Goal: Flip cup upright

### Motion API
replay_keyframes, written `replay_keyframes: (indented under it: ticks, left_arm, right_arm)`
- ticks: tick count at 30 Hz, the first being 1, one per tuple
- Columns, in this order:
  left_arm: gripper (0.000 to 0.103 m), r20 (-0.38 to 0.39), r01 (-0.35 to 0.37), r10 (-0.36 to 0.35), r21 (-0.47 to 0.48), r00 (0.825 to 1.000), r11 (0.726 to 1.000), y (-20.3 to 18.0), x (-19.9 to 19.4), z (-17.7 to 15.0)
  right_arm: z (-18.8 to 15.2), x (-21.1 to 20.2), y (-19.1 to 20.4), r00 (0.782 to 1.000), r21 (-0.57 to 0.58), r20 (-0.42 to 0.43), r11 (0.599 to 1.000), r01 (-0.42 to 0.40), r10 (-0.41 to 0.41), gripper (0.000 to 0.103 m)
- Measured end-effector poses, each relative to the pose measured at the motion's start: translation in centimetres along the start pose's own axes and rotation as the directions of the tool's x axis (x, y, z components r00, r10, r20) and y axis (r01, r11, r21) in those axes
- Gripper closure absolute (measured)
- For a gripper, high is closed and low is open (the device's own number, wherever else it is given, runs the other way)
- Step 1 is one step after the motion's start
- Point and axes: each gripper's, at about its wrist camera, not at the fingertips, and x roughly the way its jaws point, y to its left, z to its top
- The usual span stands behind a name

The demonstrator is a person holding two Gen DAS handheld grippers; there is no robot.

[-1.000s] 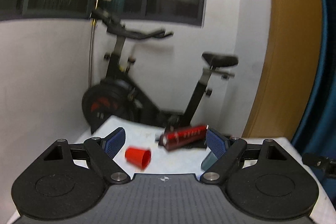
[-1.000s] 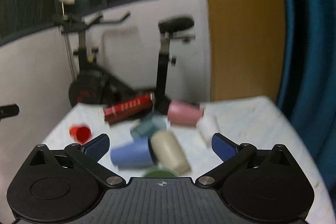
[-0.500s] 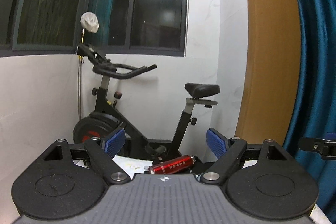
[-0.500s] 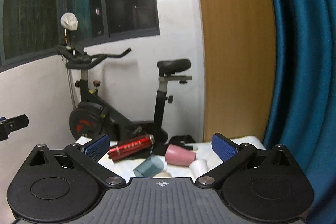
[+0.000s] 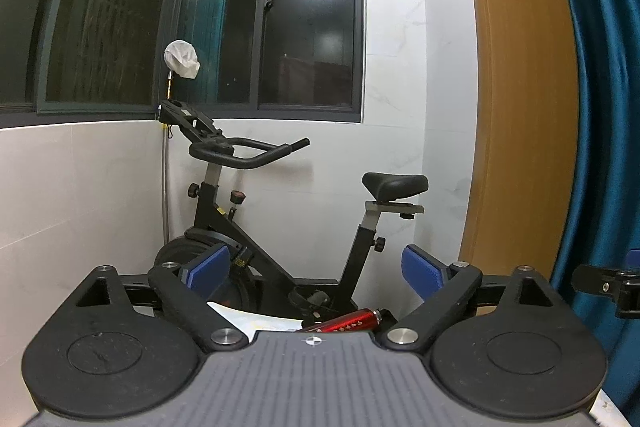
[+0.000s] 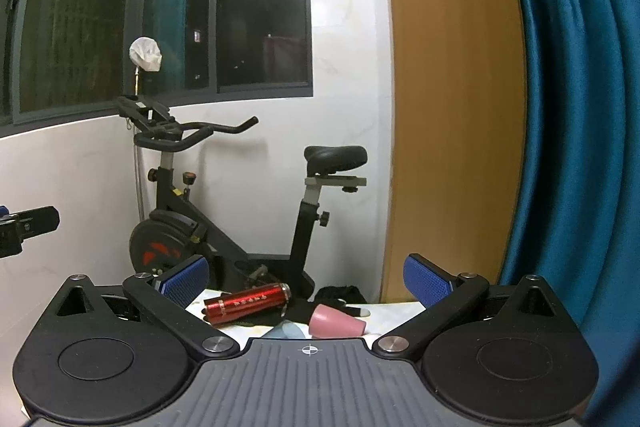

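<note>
Right wrist: pink cup (image 6: pixel 337 322) sideways, mouth left.

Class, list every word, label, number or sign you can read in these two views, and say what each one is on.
Nothing can be read for certain.
Red bottle: a row of pale characters along its side, too small to read.
Exercise bike flywheel: a red mark, no letters legible; yellow frame sticker, unreadable.
Pink cup: no print visible.

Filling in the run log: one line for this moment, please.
left gripper: open, empty | right gripper: open, empty | pink cup: on its side | red bottle: lying down
</note>
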Motion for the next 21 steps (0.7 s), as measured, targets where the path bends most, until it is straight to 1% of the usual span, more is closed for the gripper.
replay_keyframes:
  ticks: [4,11,18,21]
  left_arm:
    - [0.008,0.005,0.002,-0.003,0.002,1.000,1.000,0.16,-0.13,-0.02]
    - [0.006,-0.003,0.017,-0.017,0.001,1.000,1.000,0.26,-0.07,-0.13]
    - [0.005,-0.014,0.017,-0.017,-0.001,1.000,1.000,0.12,-0.22,-0.10]
    - [0.005,-0.013,0.029,-0.029,0.003,0.999,1.000,0.01,-0.43,-0.19]
  right_arm:
    - [0.00,-0.26,0.26,1.000,-0.023,0.000,1.000,0.005,-0.005,0.000]
    - [0.00,-0.31,0.01,1.000,0.002,0.007,1.000,0.016,-0.016,0.000]
    - [-0.17,-0.04,-0.22,1.000,0.013,-0.012,1.000,0.022,-0.022,0.000]
    - [-0.17,-0.11,-0.33,1.000,0.019,-0.014,0.999,0.025,-0.025,0.000]
